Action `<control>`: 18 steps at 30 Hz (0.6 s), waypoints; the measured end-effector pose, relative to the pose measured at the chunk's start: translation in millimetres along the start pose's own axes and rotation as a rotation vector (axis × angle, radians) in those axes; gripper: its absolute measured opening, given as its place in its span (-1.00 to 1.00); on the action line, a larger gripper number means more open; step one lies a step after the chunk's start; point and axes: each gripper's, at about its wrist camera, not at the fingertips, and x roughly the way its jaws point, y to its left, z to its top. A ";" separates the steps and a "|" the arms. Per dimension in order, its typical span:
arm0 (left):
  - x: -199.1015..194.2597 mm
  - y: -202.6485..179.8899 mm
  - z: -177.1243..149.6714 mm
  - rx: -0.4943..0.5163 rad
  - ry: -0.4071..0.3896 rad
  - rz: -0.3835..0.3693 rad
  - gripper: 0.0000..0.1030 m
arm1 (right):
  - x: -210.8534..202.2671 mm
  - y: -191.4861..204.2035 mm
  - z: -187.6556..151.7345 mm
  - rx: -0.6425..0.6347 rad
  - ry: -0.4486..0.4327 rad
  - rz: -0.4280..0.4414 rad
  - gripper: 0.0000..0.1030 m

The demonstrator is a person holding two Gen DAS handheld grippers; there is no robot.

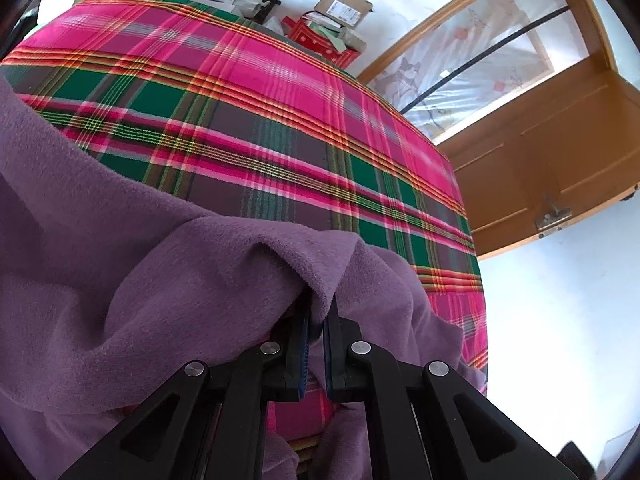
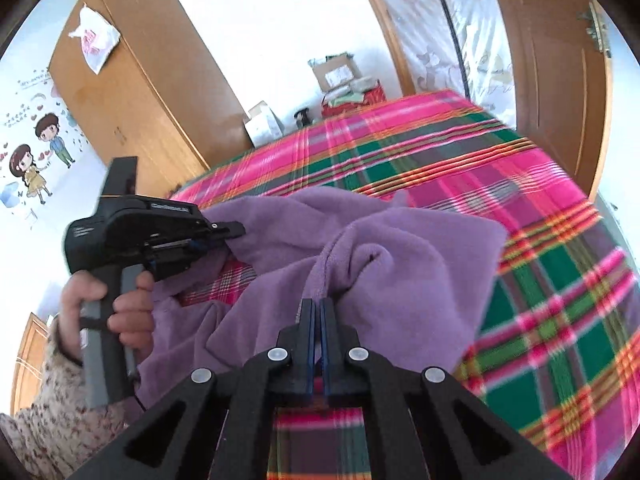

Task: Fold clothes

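A purple fleece garment point(image 1: 132, 264) lies rumpled on a bed with a pink and green plaid cover point(image 1: 248, 92). My left gripper point(image 1: 317, 316) is shut on a fold of its edge, and the cloth drapes over the fingertips. In the right wrist view the same purple garment point(image 2: 404, 256) is bunched up, and my right gripper point(image 2: 318, 304) is shut on a ridge of it. The left gripper point(image 2: 228, 232) also shows there from the side, held by a person's hand point(image 2: 128, 312) in a flowered sleeve, pinching another part of the garment.
A wooden wardrobe point(image 2: 140, 80) stands at the head of the bed. Cardboard boxes point(image 1: 340, 4) and a red box point(image 1: 320, 40) are piled on the floor beyond the bed. A wooden door point(image 1: 552, 168) stands open to the right. The plaid cover point(image 2: 560, 280) stretches right of the garment.
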 end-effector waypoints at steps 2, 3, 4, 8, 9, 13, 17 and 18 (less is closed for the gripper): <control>-0.6 0.0 -0.7 -0.003 -0.002 0.002 -0.89 | -10.6 -4.5 -4.6 0.015 -0.013 0.003 -0.95; -0.9 0.0 -1.0 -0.004 -0.003 0.004 -0.89 | -14.5 -6.4 -5.9 0.022 -0.017 0.002 -0.95; -1.4 0.2 -1.9 -0.009 -0.003 0.003 -0.89 | -18.2 -7.5 -7.1 0.025 -0.020 -0.002 -0.95; -5.5 -0.9 -6.9 -0.012 -0.003 -0.003 -0.89 | -30.6 -13.6 -20.2 0.038 -0.030 -0.013 -0.95; -6.7 -2.2 -8.4 -0.008 -0.004 -0.003 -0.88 | -31.7 -15.5 -23.1 0.044 -0.029 -0.013 -0.95; -14.3 -7.6 -17.0 0.018 0.000 -0.006 -0.87 | -35.0 -24.2 -36.2 0.065 -0.014 -0.031 -0.95; -23.8 -7.0 -25.7 0.026 0.004 -0.007 -0.84 | -39.2 -36.8 -48.7 0.101 -0.003 -0.053 -0.95; -25.9 -6.0 -27.8 0.023 0.005 -0.006 -0.84 | -39.5 -38.2 -51.5 0.105 -0.002 -0.056 -0.95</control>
